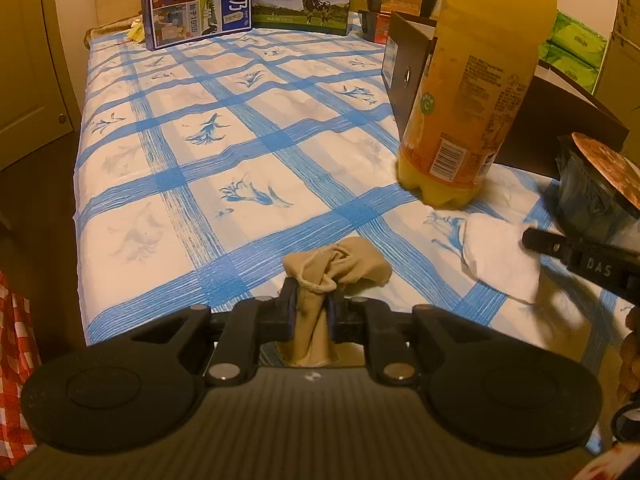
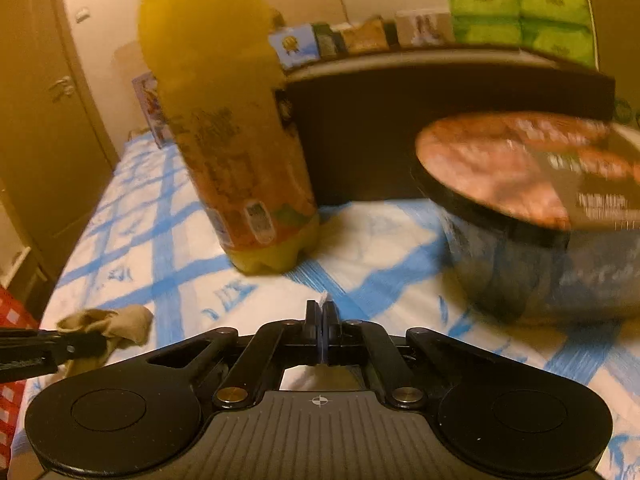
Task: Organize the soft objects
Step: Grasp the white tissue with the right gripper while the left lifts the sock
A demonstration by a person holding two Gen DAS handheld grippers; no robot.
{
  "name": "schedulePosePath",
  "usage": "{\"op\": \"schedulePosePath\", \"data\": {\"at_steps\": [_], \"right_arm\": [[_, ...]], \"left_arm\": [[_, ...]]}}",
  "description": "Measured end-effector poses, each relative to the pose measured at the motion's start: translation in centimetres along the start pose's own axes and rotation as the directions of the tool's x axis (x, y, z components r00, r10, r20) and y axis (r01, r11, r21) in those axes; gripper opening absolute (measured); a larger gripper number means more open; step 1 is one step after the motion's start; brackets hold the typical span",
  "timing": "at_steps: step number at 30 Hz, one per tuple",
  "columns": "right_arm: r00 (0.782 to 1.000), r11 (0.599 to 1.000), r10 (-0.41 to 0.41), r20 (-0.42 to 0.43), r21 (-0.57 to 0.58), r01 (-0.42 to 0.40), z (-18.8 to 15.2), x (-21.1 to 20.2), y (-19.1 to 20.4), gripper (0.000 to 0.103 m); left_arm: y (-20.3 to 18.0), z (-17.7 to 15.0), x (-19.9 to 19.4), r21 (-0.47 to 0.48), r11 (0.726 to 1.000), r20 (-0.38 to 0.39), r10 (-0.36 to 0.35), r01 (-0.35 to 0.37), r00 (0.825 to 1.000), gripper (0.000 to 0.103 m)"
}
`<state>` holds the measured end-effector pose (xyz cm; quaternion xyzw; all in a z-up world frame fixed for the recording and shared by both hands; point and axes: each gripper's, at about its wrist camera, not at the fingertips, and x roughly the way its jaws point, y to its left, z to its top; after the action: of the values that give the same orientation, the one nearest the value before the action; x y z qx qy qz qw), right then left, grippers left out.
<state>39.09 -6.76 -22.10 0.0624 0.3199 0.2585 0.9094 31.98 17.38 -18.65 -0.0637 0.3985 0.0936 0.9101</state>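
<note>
The left gripper is clamped on a bunched beige stocking, lifting it for sorting; the right gripper has pinched together on the white tissue's edge beside the juice bottle

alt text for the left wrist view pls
The left gripper is shut on a bunched beige sock over a blue-checked tablecloth. An orange juice bottle stands right, with a white cloth under the right gripper.

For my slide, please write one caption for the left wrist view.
Left hand-held gripper pinches a crumpled beige stocking above the blue-checked cloth, beside a tall orange juice bottle.
</note>
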Motion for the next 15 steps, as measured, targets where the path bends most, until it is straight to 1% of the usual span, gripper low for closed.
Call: {"op": "schedulePosePath", "data": {"at_steps": [2,4,9,11,12,13,14,15], "right_arm": [[1.0,0.999,0.015,0.021,-0.049,-0.014,0.2,-0.4,0.9,0.001],[0.999,0.995,0.043,0.02,-0.085,-0.041,0.2,-0.4,1.9,0.001],[0.995,0.985,0.089,-0.041,-0.146,-0.094,-0.5,0.4,4.0,0.001],[0.992,0.984,0.089,-0.088,-0.146,-0.102,-0.8,1.1,4.5,0.008],[0.992,0.984,0.09,-0.091,-0.146,-0.102,-0.9,1.2,4.7,0.019],[0.992,0.983,0.098,-0.084,-0.146,-0.109,-0.9,1.1,4.9,0.041],[0.99,0.982,0.108,-0.086,-0.143,-0.12,-0.9,1.2,5.0,0.054],[0.989,0.982,0.116,-0.087,-0.138,-0.128,-0.9,1.2,5.1,0.07]], "left_arm": [[0.0,0.0,0.0,0.003,1.0,0.0,0.0,0.0,1.0,0.014],[-0.2,0.0,0.0,0.006,1.0,0.001,0.002,-0.002,1.0,0.014],[-0.3,-0.1,0.0,0.012,1.0,0.001,0.001,-0.001,1.0,0.014],[-0.2,-0.1,0.0,0.009,1.0,0.001,-0.002,0.002,1.0,0.014],[-0.2,-0.1,0.0,0.007,1.0,0.0,-0.004,0.004,1.0,0.014],[-0.2,-0.1,0.0,0.009,1.0,0.001,-0.004,0.004,1.0,0.014],[-0.2,-0.1,0.0,0.009,1.0,0.001,-0.003,0.003,1.0,0.014],[-0.2,-0.1,0.0,0.009,1.0,0.001,-0.003,0.003,1.0,0.014]]}}
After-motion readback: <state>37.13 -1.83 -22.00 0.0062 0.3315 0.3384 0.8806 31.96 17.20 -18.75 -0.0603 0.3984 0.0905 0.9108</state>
